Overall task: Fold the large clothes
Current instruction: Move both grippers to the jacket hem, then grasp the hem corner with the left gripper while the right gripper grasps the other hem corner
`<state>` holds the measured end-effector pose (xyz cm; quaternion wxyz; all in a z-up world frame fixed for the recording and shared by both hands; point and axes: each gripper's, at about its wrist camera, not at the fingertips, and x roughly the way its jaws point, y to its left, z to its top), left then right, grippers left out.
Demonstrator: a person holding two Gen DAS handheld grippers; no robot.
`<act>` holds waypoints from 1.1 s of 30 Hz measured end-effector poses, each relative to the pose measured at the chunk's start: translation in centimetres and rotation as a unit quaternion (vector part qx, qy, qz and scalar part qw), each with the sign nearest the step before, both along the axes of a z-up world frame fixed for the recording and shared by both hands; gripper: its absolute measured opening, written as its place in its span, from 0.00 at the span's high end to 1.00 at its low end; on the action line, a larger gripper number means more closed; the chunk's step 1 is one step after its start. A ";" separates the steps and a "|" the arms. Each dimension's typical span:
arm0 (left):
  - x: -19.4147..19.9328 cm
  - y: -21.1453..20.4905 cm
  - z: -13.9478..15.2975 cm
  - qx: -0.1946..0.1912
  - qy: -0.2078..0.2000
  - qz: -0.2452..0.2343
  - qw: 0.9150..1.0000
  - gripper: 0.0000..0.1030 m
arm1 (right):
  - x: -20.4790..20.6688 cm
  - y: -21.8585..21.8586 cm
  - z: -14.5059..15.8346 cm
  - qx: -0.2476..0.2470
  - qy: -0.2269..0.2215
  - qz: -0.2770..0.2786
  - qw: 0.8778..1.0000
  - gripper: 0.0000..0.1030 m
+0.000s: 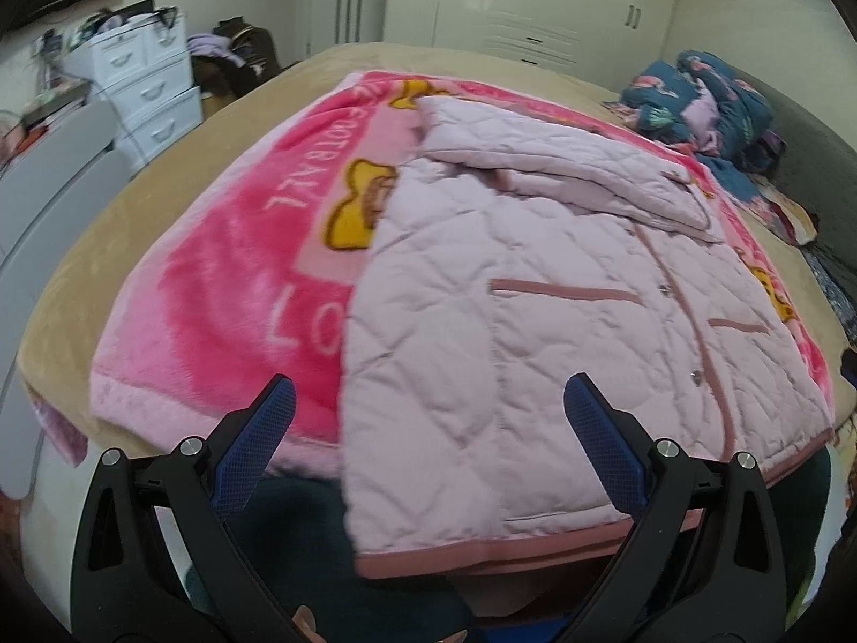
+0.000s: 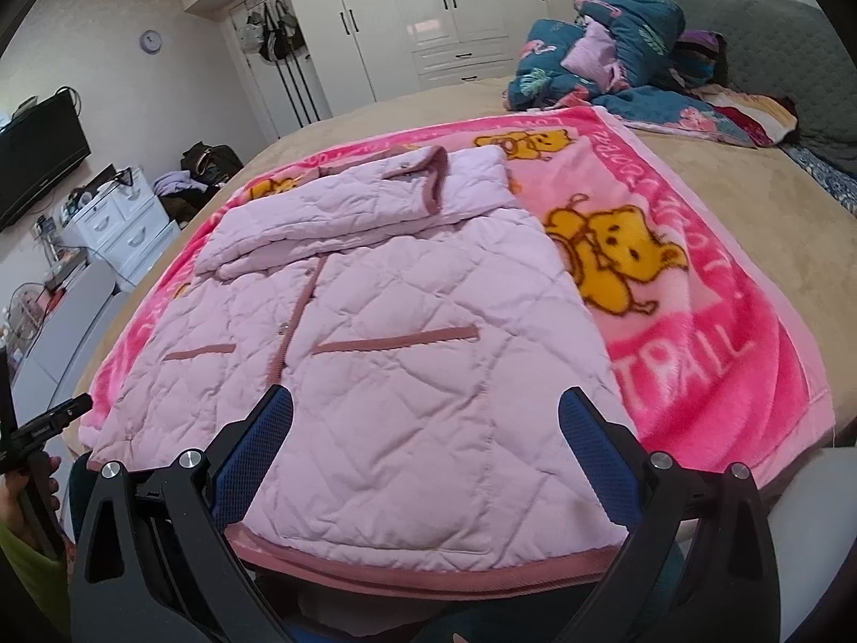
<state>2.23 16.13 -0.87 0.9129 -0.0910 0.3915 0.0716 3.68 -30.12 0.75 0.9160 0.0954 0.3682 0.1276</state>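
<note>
A pale pink quilted jacket (image 1: pixel 535 332) with dusty-rose trim lies front up on a pink cartoon blanket (image 1: pixel 225 278) on the bed. Its sleeves are folded across the chest near the collar. It also shows in the right wrist view (image 2: pixel 385 353). My left gripper (image 1: pixel 428 402) is open and empty, hovering over the jacket's hem at its left side. My right gripper (image 2: pixel 426 412) is open and empty, over the hem at the jacket's right half. The jacket hem (image 2: pixel 428 573) hangs over the near bed edge. The left gripper (image 2: pixel 48 423) shows at the far left of the right wrist view.
The blanket (image 2: pixel 696 332) lies on a tan bed cover (image 2: pixel 776 214). A heap of teal bedding and clothes (image 2: pixel 616 48) sits near the headboard. White wardrobes (image 1: pixel 535 0) stand behind the bed. White drawers (image 1: pixel 150 86) and a television (image 2: pixel 37 155) stand along the wall.
</note>
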 end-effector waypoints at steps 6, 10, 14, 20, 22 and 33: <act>-0.6 2.0 -0.5 0.005 0.013 0.024 1.000 0.09 | 0.0 -0.9 -0.4 0.001 0.004 -0.007 1.000 0.04; -0.7 2.4 -1.3 -0.003 0.027 0.027 0.999 0.09 | 0.0 -1.5 -0.9 -0.002 0.013 -0.011 1.000 0.04; -0.6 2.2 -2.6 -0.024 0.044 0.015 0.999 0.09 | 0.0 -2.0 -1.7 -0.004 0.022 -0.015 1.000 0.04; -0.1 1.0 -4.0 -0.027 0.064 -0.001 0.998 0.09 | -0.3 -2.9 -2.4 -0.002 0.030 -0.020 0.999 0.04; 0.3 0.7 -4.4 -0.026 0.071 -0.002 0.997 0.09 | -0.3 -3.2 -2.7 -0.003 0.034 -0.023 0.999 0.04; 1.3 -1.4 -6.5 -0.006 0.096 -0.015 0.995 0.09 | -0.9 -5.1 -4.6 -0.011 0.061 -0.042 0.997 0.04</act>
